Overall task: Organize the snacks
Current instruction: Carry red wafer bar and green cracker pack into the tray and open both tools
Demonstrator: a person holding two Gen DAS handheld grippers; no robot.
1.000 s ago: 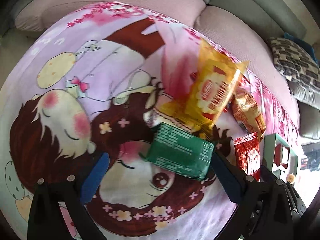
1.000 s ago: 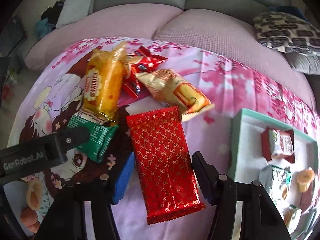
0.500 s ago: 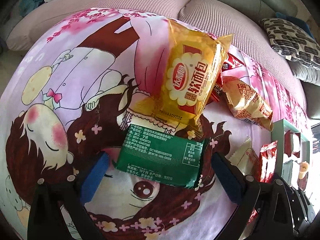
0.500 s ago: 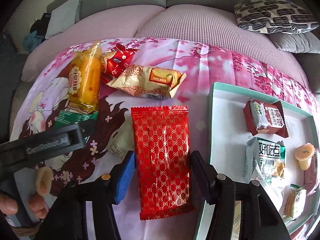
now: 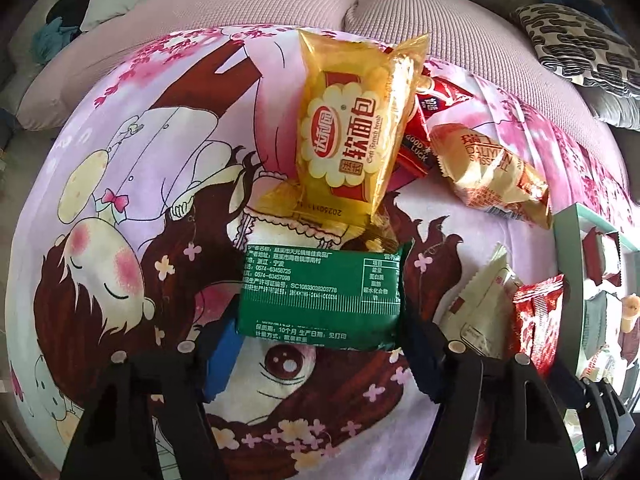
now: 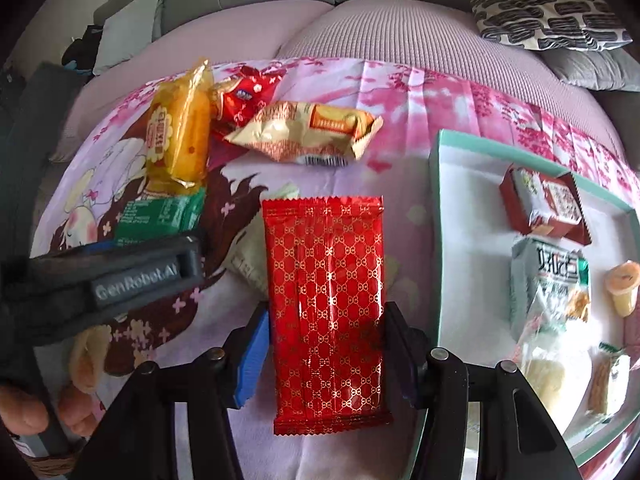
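A green snack packet lies printed-back up on the pink cartoon cloth. My left gripper is closing across it, and its pads meet the packet's two short ends. A red packet with a gold pattern lies flat beside the teal tray. My right gripper is closing on its long sides, and both pads touch the wrapper. The red packet also shows at the right in the left wrist view.
A yellow bread packet, a small red packet and a cream roll packet lie beyond the green one. A white packet lies beside the red one. The tray holds several snacks. A sofa runs behind. A hand holds the left gripper.
The left jaws have drawn in from wide apart onto the green packet's ends. The right jaws have narrowed onto the red packet. Both views shifted and rolled a little.
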